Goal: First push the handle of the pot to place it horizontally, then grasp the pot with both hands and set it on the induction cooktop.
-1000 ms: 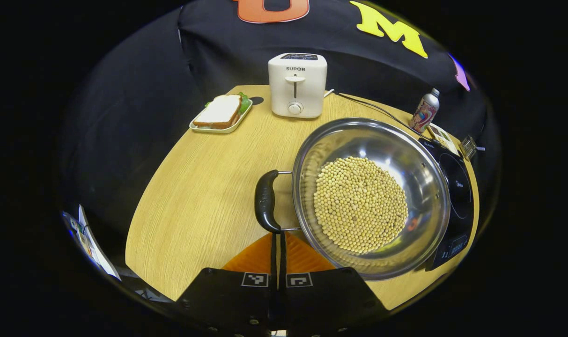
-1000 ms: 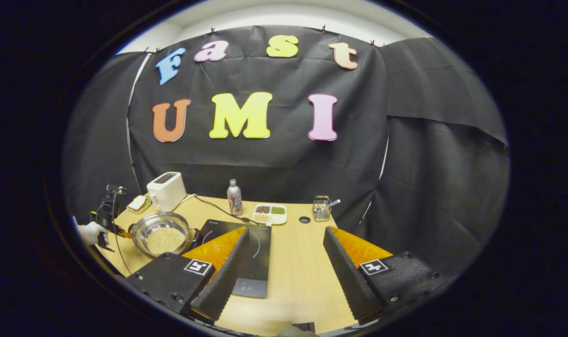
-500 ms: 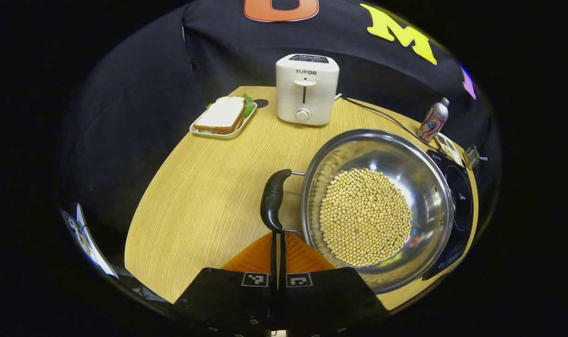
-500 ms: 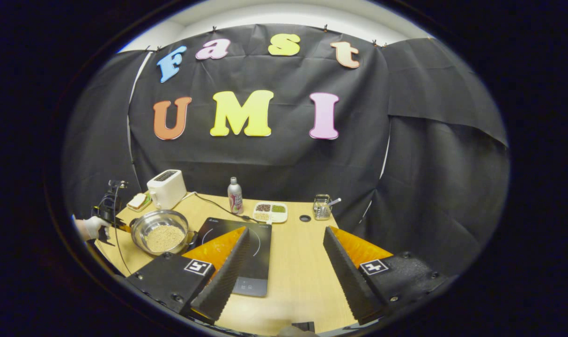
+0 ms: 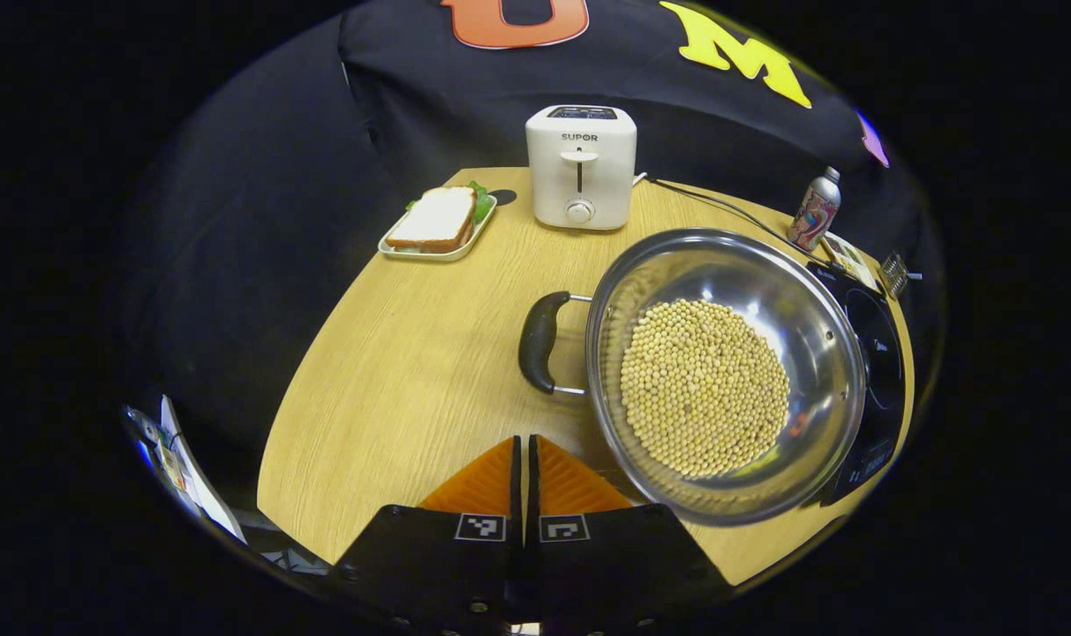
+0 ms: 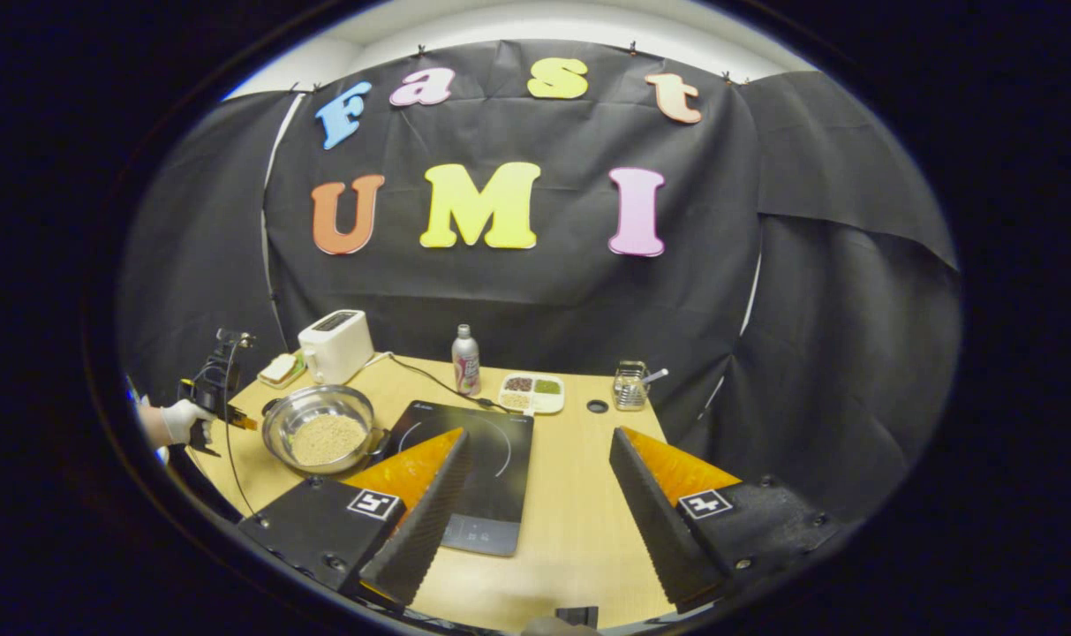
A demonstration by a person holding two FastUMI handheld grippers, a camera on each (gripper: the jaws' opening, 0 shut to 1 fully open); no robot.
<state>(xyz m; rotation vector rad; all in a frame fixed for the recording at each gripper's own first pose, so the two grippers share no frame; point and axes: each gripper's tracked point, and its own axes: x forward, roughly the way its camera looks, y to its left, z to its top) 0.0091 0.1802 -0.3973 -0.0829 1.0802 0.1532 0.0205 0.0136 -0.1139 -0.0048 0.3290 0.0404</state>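
Note:
A steel pot (image 5: pixel 738 265) holding soybeans sits on the wooden table (image 5: pixel 394 371), with its black loop handle (image 5: pixel 538 343) on its left side. My left gripper (image 5: pixel 524 439) is shut, its tips a short way in front of that handle and apart from it. The black induction cooktop (image 5: pixel 879 353) lies just right of the pot. In the right gripper view my right gripper (image 6: pixel 539 435) stands open above the table's near edge, over the cooktop (image 6: pixel 491 477). The pot (image 6: pixel 275 424) is to its left, and a gloved hand holds the left gripper (image 6: pixel 204 406) beside it.
A white toaster (image 5: pixel 581 166) stands at the back with its cord (image 5: pixel 720 208) running behind the pot. A sandwich on a small tray (image 5: pixel 438 221) is back left and a bottle (image 5: pixel 813 212) back right. A sectioned dish (image 6: pixel 532 393) and a glass holder (image 6: pixel 630 389) sit behind the cooktop.
My shut left gripper, whose tips were against the near end of the handle, has drawn back and a gap has opened. The right gripper stays open; its view has drifted slightly.

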